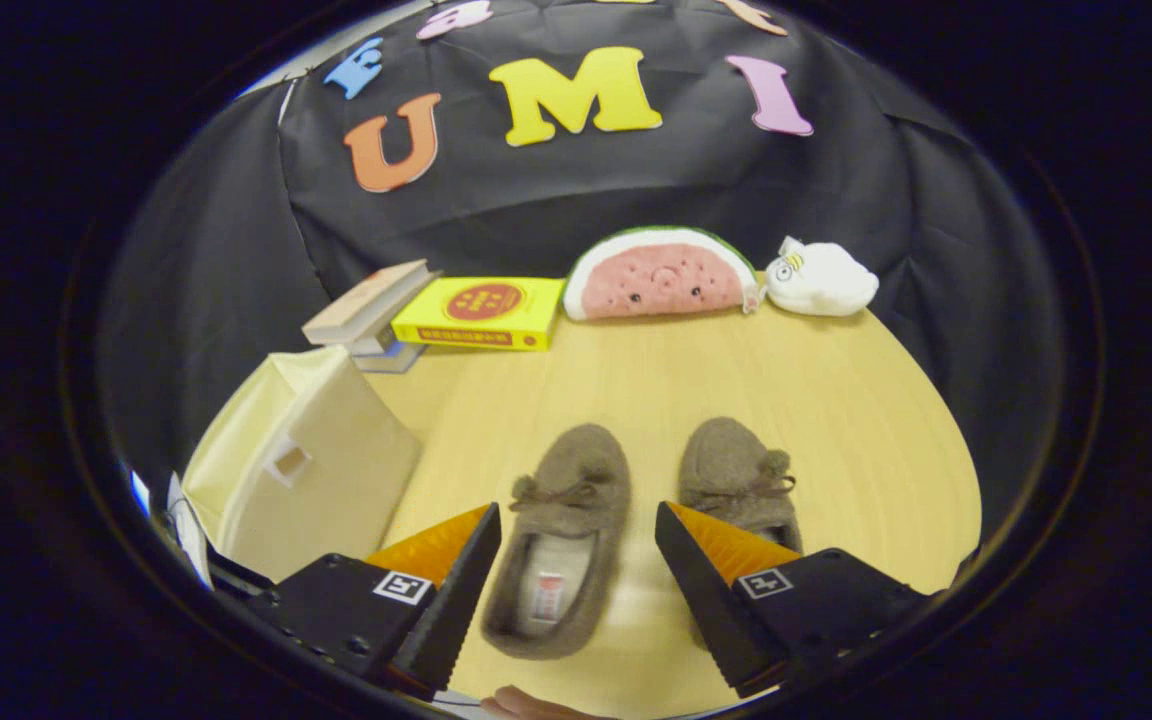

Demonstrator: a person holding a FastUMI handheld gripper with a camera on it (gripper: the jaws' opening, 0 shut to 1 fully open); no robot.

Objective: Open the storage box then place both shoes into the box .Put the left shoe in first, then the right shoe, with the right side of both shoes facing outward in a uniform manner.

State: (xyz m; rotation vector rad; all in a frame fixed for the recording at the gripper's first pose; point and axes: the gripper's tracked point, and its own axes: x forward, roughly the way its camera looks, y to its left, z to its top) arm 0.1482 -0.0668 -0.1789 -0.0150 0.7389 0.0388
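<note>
Claw (pixel 576 590): fingers spread apart, straddling left shoe (pixel 558 540) lying lengthwise between them, toe pointing away; right shoe (pixel 739 480) beside it on tabletop (pixel 866 420); storage box (pixel 301 470) left of fingers.

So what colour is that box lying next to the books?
Bright yellow box with a red circle, clearest in the gripper view.

Two grey-brown felt slippers with small bow laces lie side by side on the light wooden tabletop (pixel 836 400), toes pointing away from the camera. The left-hand slipper (pixel 558 540) lies between the spread fingers of the gripper (pixel 578 580), untouched, its pale lining and insole label exposed. The right-hand slipper (pixel 736 480) is partly hidden behind one finger. A cream fabric storage box (pixel 306 470) with a cut-out handle stands well left of both, its lid closed.
</note>
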